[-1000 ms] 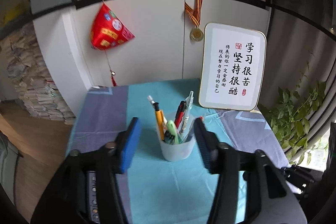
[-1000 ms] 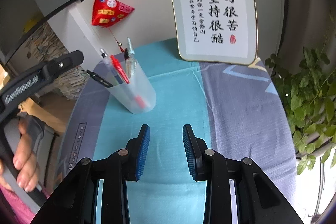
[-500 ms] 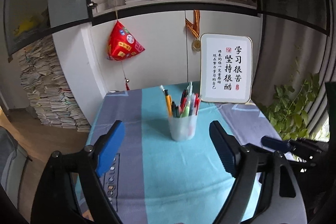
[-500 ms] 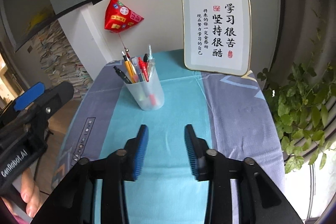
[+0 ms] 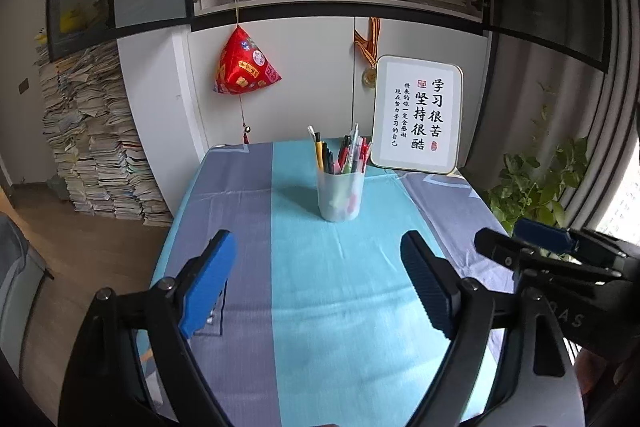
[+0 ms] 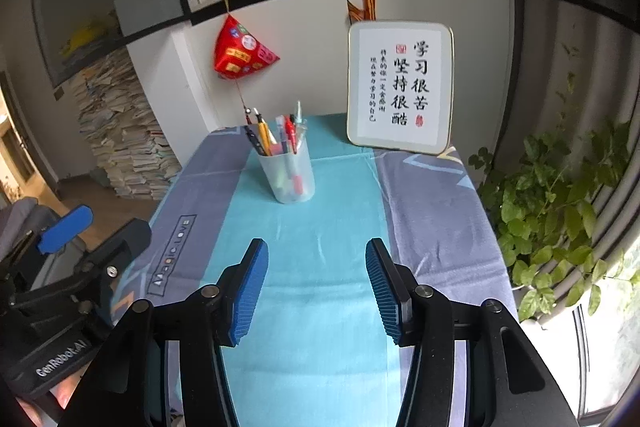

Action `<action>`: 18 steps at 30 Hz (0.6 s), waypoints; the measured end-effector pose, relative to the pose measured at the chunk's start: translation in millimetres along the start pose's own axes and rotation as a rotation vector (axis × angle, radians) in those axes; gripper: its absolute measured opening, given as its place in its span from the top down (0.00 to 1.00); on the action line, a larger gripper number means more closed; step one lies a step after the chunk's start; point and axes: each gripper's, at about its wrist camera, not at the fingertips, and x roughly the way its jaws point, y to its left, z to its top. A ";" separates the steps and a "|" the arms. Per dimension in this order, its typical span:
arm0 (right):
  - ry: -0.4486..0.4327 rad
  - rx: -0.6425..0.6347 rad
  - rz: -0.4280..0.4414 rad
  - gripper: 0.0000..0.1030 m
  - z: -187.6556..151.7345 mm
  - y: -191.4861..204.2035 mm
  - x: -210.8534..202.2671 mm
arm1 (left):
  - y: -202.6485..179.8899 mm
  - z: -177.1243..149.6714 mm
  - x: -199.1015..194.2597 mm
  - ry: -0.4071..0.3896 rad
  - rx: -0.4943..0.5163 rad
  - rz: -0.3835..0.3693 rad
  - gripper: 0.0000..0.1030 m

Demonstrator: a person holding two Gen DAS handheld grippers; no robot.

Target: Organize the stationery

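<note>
Our left black two-finger gripper with blue ribbed pads [image 5: 320, 283] hangs above the near part of the table with its jaws spread wide and nothing between them. Our right gripper of the same build [image 6: 316, 291] also hovers over the table, jaws parted somewhat less widely and equally empty. Well ahead of both, the translucent frosted plastic pen cup [image 5: 340, 195] stands upright on the teal band of the blue-grey and teal tablecloth [image 5: 320, 327], packed with assorted pens and pencils [image 6: 280, 133]. Behind it, to the right, a white framed calligraphy board [image 6: 401, 87] leans against the white cabinet [image 5: 304, 99].
</note>
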 end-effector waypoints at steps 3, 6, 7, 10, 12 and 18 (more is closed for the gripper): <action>-0.032 -0.005 -0.002 0.46 -5.1 5.3 -22.7 | -2.9 -4.3 -17.2 -0.015 0.012 0.001 0.19; -0.073 -0.009 -0.019 0.39 -8.7 8.7 -45.4 | -3.7 -7.9 -37.1 -0.045 0.014 -0.001 0.18; -0.081 -0.011 -0.025 0.39 -10.0 9.2 -51.0 | -4.1 -8.9 -45.1 -0.056 0.011 -0.006 0.18; -0.111 -0.019 -0.037 0.37 -13.5 12.1 -73.1 | -2.3 -12.1 -63.5 -0.083 -0.001 -0.016 0.17; -0.127 -0.025 -0.043 0.33 -15.5 15.2 -82.2 | -1.3 -14.1 -73.2 -0.098 -0.009 -0.019 0.16; -0.164 -0.042 -0.057 0.32 -21.5 24.8 -102.8 | 2.3 -15.6 -93.7 -0.134 -0.019 -0.021 0.13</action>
